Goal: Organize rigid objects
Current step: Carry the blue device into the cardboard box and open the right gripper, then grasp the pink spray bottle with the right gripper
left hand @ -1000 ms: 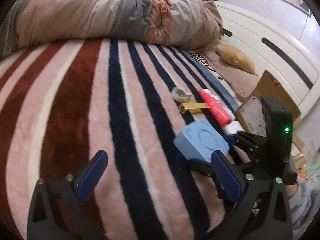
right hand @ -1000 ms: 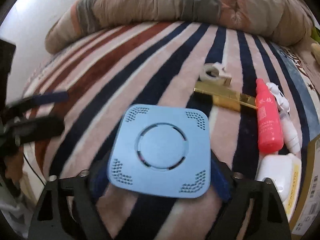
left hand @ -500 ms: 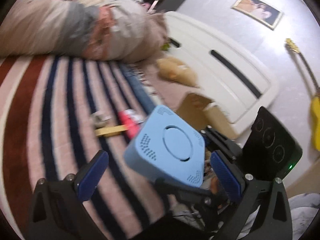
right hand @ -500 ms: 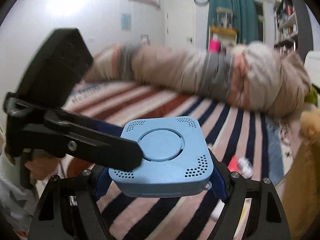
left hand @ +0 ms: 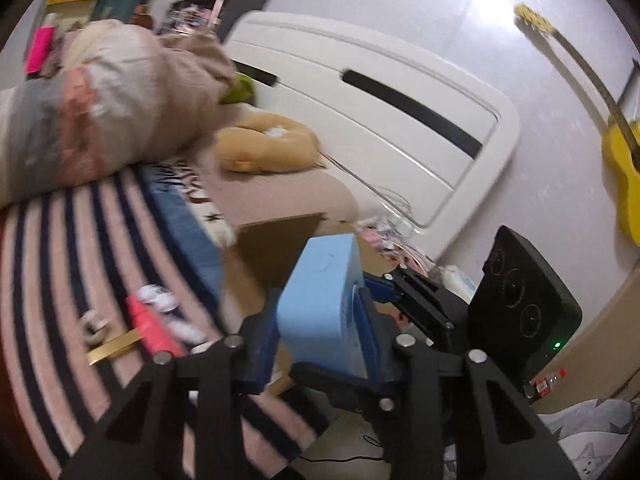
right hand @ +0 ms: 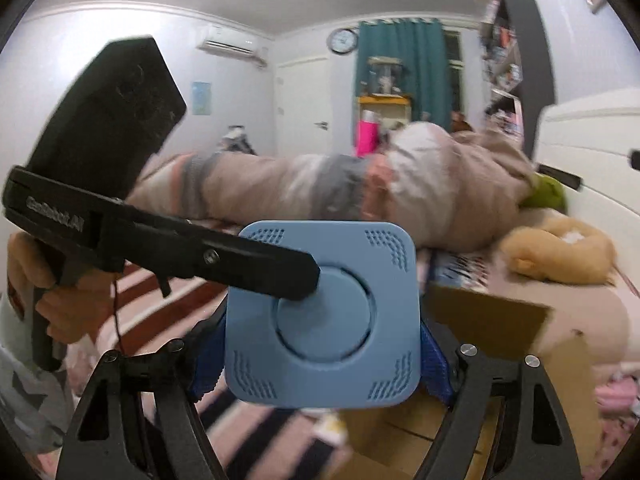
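We hold a light blue square box in the air above the striped bedspread and an open cardboard box, both our right gripper and our left gripper clamped on its sides, crossing each other.

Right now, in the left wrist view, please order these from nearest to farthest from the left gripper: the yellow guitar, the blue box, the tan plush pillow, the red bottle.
1. The blue box, between the fingers of the left gripper.
2. The red bottle, low on the left, on the striped blanket.
3. The tan plush pillow, higher up, near the white headboard.
4. The yellow guitar, far right, against the wall.
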Action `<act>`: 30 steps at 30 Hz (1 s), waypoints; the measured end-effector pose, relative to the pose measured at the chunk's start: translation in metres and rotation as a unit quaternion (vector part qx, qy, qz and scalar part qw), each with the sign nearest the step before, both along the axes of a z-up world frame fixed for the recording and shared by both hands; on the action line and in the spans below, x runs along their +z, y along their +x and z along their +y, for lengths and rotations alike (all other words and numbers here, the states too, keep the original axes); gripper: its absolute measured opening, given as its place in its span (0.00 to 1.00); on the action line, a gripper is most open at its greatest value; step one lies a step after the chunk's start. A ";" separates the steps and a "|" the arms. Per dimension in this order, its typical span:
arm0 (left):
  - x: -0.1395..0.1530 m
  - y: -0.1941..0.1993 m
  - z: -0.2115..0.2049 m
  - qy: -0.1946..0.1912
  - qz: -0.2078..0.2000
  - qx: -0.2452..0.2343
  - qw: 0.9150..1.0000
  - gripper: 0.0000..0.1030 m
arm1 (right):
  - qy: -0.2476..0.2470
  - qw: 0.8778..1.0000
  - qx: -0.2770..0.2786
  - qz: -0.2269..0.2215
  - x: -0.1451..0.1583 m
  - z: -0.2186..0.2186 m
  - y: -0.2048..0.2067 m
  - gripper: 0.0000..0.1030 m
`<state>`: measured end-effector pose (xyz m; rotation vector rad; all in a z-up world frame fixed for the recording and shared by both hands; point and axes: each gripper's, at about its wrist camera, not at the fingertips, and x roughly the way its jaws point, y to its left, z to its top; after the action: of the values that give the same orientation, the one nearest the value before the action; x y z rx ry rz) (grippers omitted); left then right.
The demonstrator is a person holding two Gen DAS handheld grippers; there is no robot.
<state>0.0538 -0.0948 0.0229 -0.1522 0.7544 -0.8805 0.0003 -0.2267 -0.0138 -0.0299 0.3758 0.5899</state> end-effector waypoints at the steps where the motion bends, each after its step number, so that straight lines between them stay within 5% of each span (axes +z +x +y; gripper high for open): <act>1: -0.001 0.003 -0.015 0.009 -0.003 -0.006 1.000 0.31 | 0.001 1.000 -0.011 0.009 -0.002 -0.012 0.003 0.75; 14: -0.039 0.043 -0.104 0.084 0.047 -0.060 0.994 0.31 | -0.008 0.984 -0.075 0.159 -0.037 -0.084 0.051 0.76; 16: -0.040 0.042 -0.106 0.104 0.034 -0.047 0.993 0.41 | -0.029 0.982 -0.086 0.164 -0.040 -0.080 0.050 0.78; 19: -0.031 0.038 -0.092 0.105 0.011 -0.025 0.994 0.63 | -0.059 0.979 -0.122 0.153 -0.042 -0.075 0.040 0.93; 25: -0.005 0.027 -0.035 0.131 -0.035 0.042 0.990 0.64 | -0.009 0.986 -0.109 0.125 -0.022 -0.074 0.025 0.93; 30: 0.005 0.017 0.035 0.147 -0.054 0.097 0.983 0.64 | 0.024 0.997 -0.024 0.075 0.010 -0.028 0.000 0.90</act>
<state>0.0707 -0.0597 0.0281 0.0826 0.7453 -0.5803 0.0006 -0.2550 -0.0038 0.0688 0.5065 0.5555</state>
